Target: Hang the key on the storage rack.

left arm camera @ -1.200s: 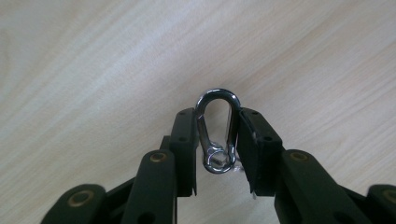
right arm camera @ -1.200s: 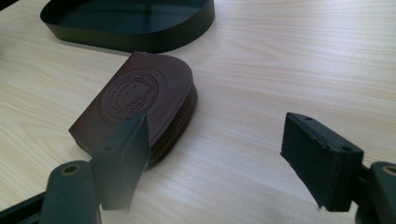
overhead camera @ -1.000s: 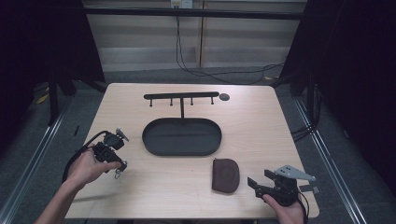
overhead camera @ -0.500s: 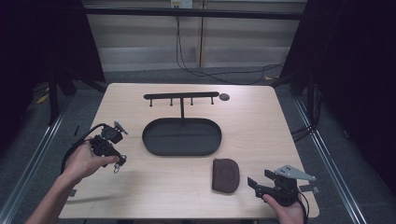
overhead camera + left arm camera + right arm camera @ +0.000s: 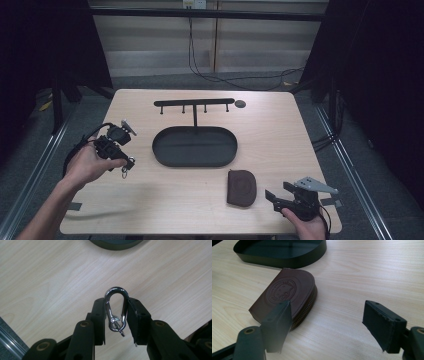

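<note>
While its ring lettering stays unreadable, the brown pouch [image 5: 287, 295] bears an embossed round emblem.

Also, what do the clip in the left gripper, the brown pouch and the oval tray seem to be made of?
The clip looks like polished metal, perhaps steel: bright, mirror-like highlights. The brown pouch looks like leather or an imitation: matte surface, embossed round stamp, zipper along the edge. The oval tray seems to be thin metal with a dark matte coating, though plastic cannot be ruled out. The left gripper is clamped on the clip.
</note>
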A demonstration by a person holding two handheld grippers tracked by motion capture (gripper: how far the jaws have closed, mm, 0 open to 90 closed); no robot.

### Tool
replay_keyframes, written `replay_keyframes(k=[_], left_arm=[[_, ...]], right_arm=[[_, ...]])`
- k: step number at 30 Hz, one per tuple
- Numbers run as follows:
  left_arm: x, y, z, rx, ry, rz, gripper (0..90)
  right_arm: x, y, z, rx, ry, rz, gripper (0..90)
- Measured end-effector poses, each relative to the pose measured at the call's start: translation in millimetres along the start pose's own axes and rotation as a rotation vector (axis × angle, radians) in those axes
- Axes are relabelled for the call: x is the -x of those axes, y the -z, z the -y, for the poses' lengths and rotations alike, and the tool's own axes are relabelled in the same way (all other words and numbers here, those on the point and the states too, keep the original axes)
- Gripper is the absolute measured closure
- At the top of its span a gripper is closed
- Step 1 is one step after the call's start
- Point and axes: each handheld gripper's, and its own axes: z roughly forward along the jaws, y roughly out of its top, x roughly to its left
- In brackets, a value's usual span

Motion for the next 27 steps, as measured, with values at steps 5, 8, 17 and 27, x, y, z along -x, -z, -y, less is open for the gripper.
replay_keyframes(k=[5, 8, 17, 27], left_arm=[[1.7, 9.6, -6.1, 0.010, -0.003, -0.004, 68.6], [1.8, 16.3, -9.4, 0.012, -0.009, -0.007, 68.6], [5.5, 26.0, -19.3, 0.002, -0.023, -0.022, 68.6], [6.9, 35.6, -30.6, 0.001, -0.033, -0.018, 68.6]], right_arm=[[0.0, 0.1, 0.0, 0.001, 0.001, 0.000, 23.3], [0.1, 0.2, 0.0, 0.000, 0.000, 0.000, 23.3], [0.1, 0.3, 0.0, 0.000, 0.000, 0.000, 23.3], [0.0, 0.4, 0.0, 0.000, 0.001, -0.002, 23.2]])
